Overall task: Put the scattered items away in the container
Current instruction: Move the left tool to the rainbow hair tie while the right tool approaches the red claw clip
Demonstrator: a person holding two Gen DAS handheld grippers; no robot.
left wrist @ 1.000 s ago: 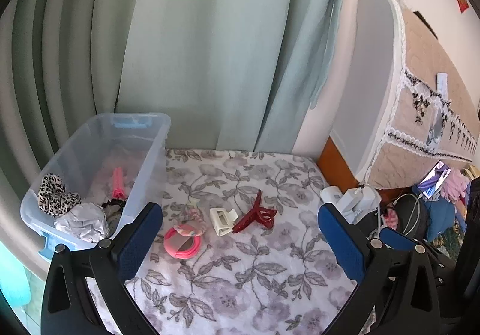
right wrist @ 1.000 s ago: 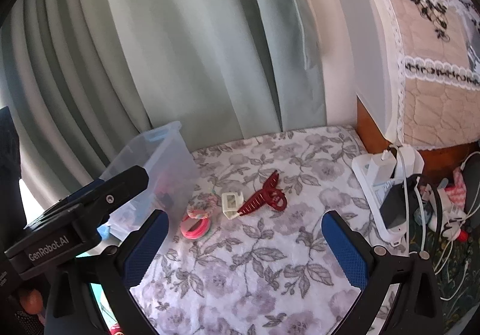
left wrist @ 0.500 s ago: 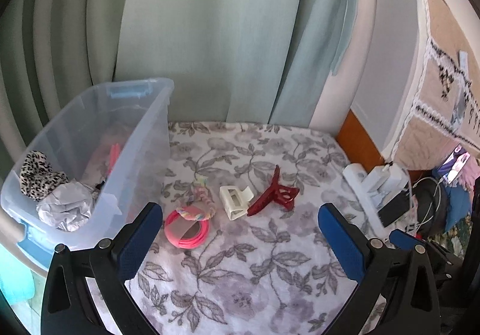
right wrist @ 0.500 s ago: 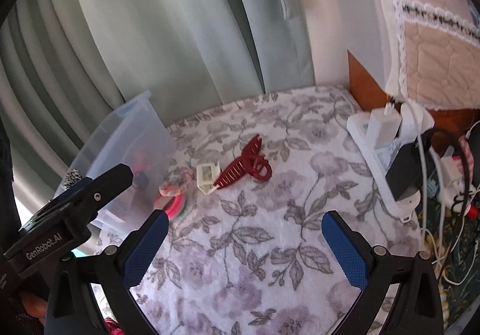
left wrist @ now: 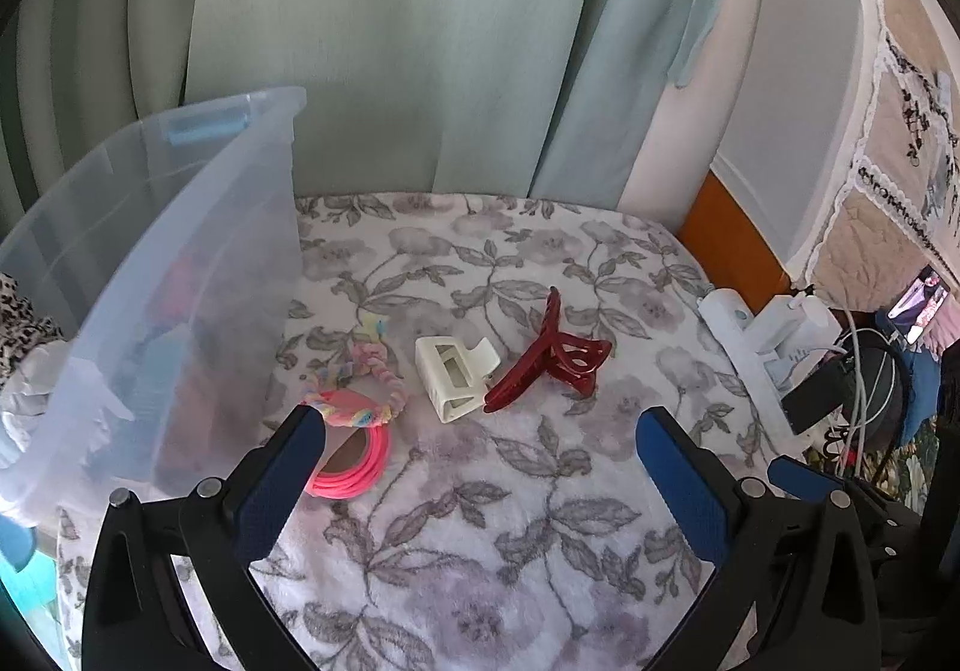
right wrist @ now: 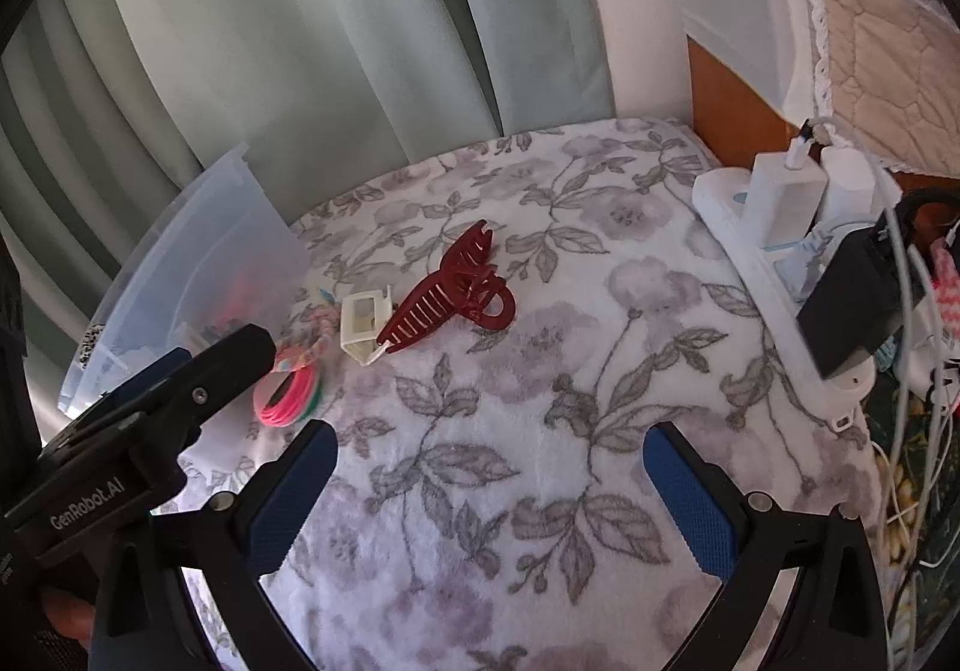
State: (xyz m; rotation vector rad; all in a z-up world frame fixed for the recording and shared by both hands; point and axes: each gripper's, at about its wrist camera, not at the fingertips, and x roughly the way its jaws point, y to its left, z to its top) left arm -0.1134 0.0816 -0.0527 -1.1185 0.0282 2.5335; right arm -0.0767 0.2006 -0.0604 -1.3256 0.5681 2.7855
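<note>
Currently both grippers hover over a worktop (left wrist: 480,539) draped in a grey floral cloth, each with its blue-padded fingers spread wide and holding nothing. The left gripper (left wrist: 480,467) faces a loose row of hair accessories: a dark red claw clip (left wrist: 549,353) to the right, a cream claw clip (left wrist: 453,374) touching its lower tip, and a pastel braided hair tie (left wrist: 366,389) just left of that, resting on a stack of neon pink hair rings (left wrist: 360,467). Its left finger sits in front of the pink rings and hides part of them. A clear plastic storage bin (left wrist: 180,275) stands just left of the row, with a leopard-print scrunchie (left wrist: 18,323) and other blurred items inside. The right gripper (right wrist: 489,476) hangs nearer the front of the cloth, the red claw clip (right wrist: 450,290) and cream clip (right wrist: 363,326) well ahead of it and the bin (right wrist: 210,251) off to the left. In the right wrist view the left gripper's black body (right wrist: 150,425) crosses the lower left and covers part of the pink rings (right wrist: 288,395). A white power strip (right wrist: 780,275) with plugged-in chargers lies along the cloth's right edge.
</note>
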